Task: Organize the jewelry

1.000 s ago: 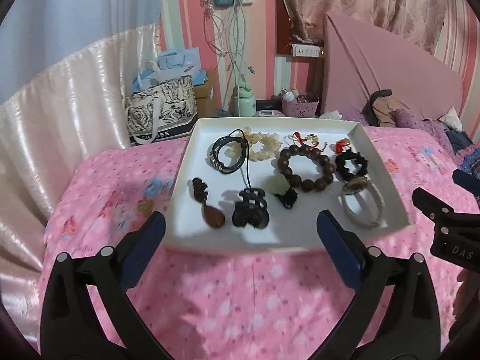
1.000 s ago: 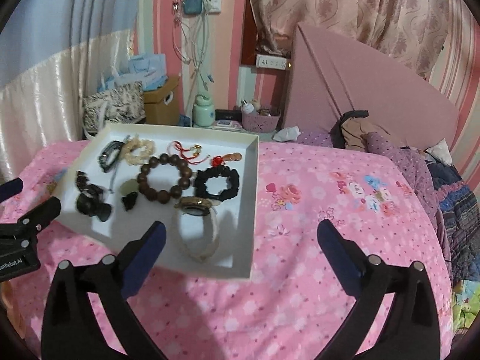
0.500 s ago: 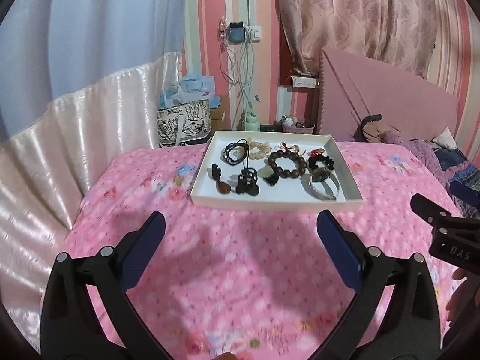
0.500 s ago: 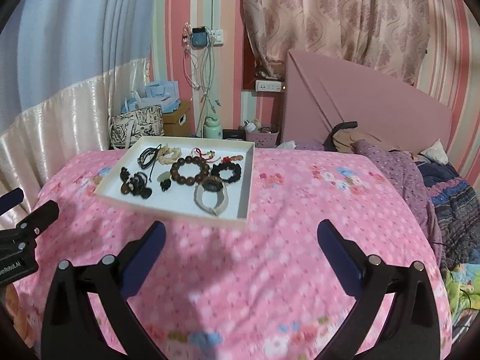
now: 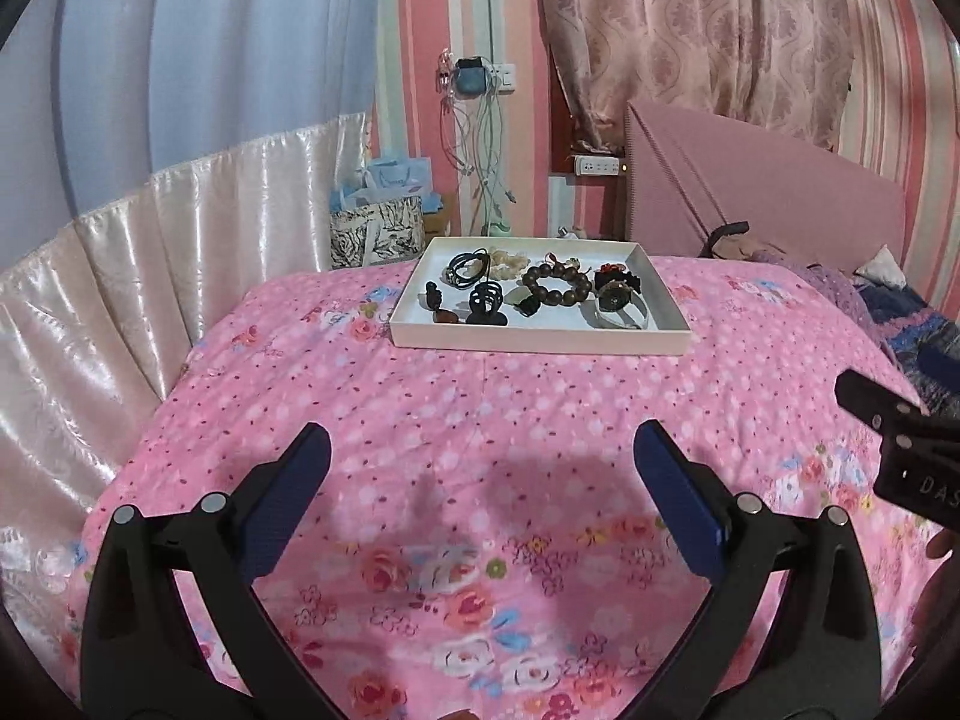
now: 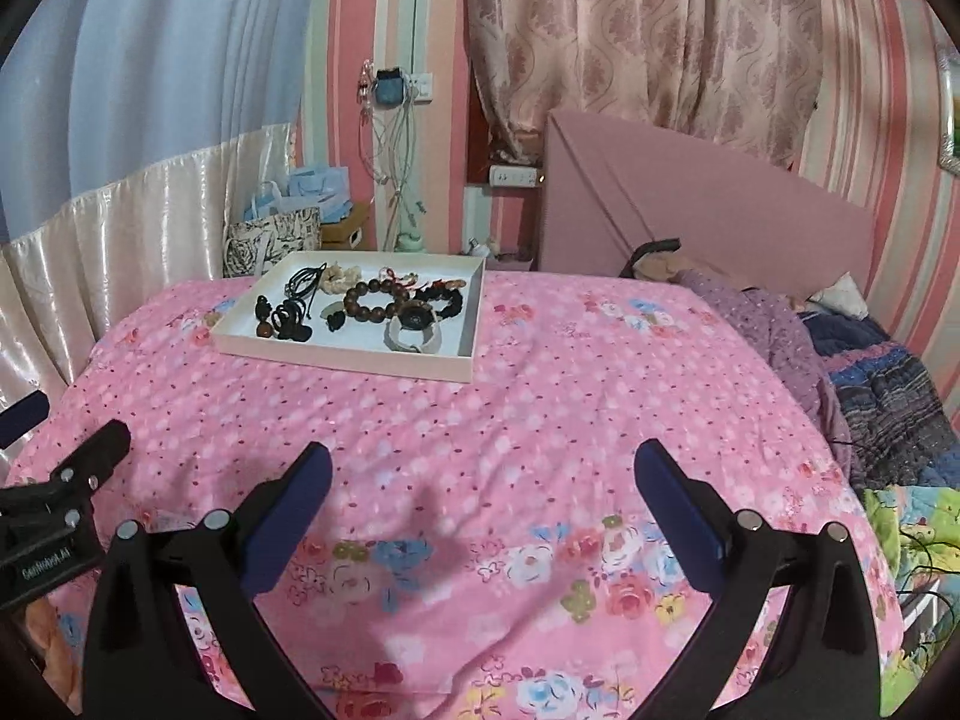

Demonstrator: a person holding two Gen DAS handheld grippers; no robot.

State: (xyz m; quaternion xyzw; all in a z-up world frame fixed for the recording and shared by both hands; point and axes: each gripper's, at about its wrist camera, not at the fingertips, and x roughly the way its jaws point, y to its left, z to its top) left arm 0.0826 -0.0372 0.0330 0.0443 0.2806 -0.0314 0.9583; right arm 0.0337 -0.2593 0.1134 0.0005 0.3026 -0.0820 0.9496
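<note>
All the jewelry in view lies inside the white tray, which sits on the pink floral bedspread toward the headboard side. Within the tray, the brown bead bracelet is near the middle, the black cord necklace toward the tray's back left corner, the black hair claw at its front, just left of centre, and the watch toward its right wall, with a black scrunchie just behind the watch.

The main risk is the soft bedding: a press on the tray's near rim could tip it and slide the pieces into each other (the cord necklace looks the likeliest to snag on its neighbours). The small pendants left of the hair claw would be easy to pinch badly or flick out.

Both grippers hang well back from the tray, above the bedspread and pointing toward it. The left gripper has its jaws spread wide with nothing between them, and the right gripper is the same, level with it on the tray's right side
</note>
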